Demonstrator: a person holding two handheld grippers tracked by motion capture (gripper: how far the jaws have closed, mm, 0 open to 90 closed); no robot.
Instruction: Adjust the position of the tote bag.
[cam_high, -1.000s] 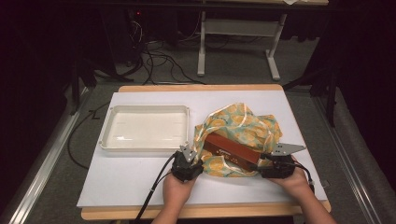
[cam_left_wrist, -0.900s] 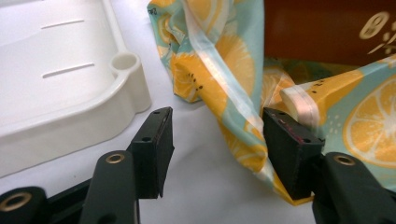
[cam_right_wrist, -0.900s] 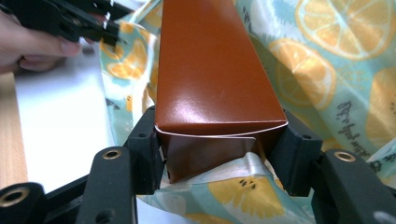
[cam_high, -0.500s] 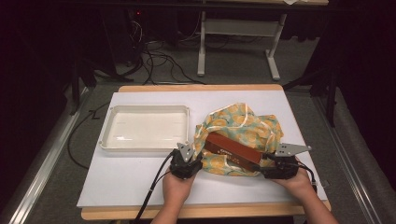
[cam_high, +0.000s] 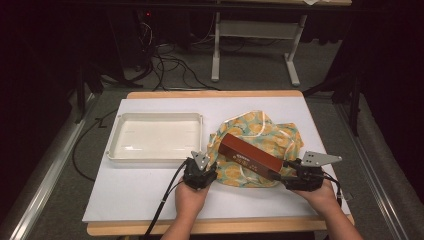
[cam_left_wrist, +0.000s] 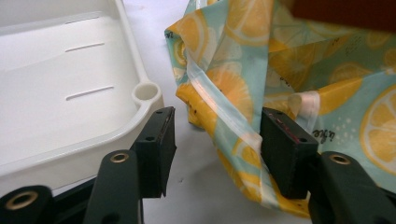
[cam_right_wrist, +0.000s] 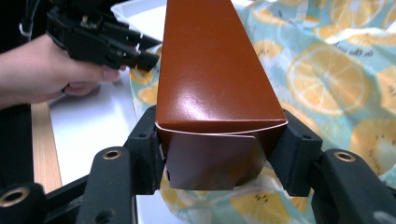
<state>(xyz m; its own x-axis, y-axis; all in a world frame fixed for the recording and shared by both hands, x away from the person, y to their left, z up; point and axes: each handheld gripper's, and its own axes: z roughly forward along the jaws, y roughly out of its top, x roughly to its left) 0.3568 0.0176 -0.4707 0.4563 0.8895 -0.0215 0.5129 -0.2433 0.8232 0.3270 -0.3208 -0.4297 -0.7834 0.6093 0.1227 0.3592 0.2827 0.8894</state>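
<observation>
While the high view looks down on the white table (cam_high: 125, 200), the brown box (cam_high: 250, 157) lies aslant on the lemon-print bag (cam_high: 260, 135), right of the white tray (cam_high: 155, 137). Left gripper (cam_high: 206, 167) sits at the bag's near-left edge, just off the tray's near corner; right gripper (cam_high: 289, 172) is at the box's near end — both hands low at the table's front edge.

Over to the left gripper view: the jaws stand well apart, and a fold of the bag (cam_left_wrist: 243, 93) with its pale hem runs between them. The right-hand pad (cam_left_wrist: 285, 149) is up against the cloth, the left-hand one is clear of it, so no pinch here. The tray's corner (cam_left_wrist: 144, 93) sits just beyond the left-hand jaw.

Now the right gripper view: the jaws are clamped on the box (cam_right_wrist: 210, 84) at its flap end, one pad on each side wall — a wide, firm hold. Bag (cam_right_wrist: 336, 79) beneath and to the right; the other hand (cam_right_wrist: 51, 70) with its gripper is farther off at upper left.
</observation>
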